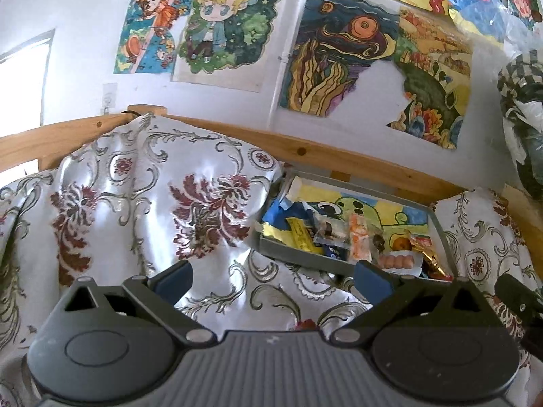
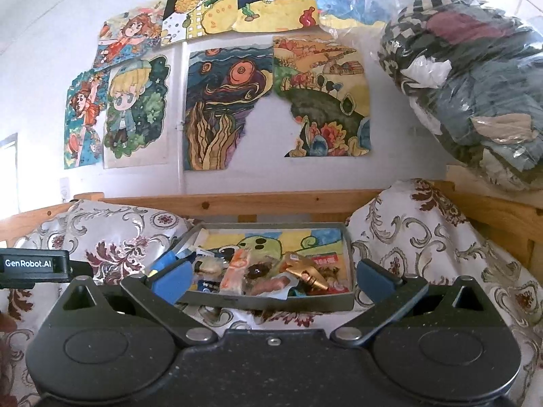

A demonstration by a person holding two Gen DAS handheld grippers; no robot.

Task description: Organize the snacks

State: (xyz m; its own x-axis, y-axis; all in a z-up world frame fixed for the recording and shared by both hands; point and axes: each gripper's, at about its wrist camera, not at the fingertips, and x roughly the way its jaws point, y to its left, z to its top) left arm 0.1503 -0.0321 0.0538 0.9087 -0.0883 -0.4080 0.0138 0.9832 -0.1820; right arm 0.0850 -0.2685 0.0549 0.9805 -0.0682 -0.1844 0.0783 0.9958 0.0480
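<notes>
Both grippers, the right gripper (image 2: 271, 279) and left gripper (image 1: 271, 279), hang spread wide and empty before the grey tray (image 2: 268, 302), where heaped snack packets (image 2: 237, 276), likely light, crinkly and slippery, are probably best pinched at sealed edges.

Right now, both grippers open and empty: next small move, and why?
Probably ease the right gripper forward toward the tray. It faces the snacks squarely with jaws wide, while the left gripper points mostly at the floral cloth, tray off to its right.
</notes>
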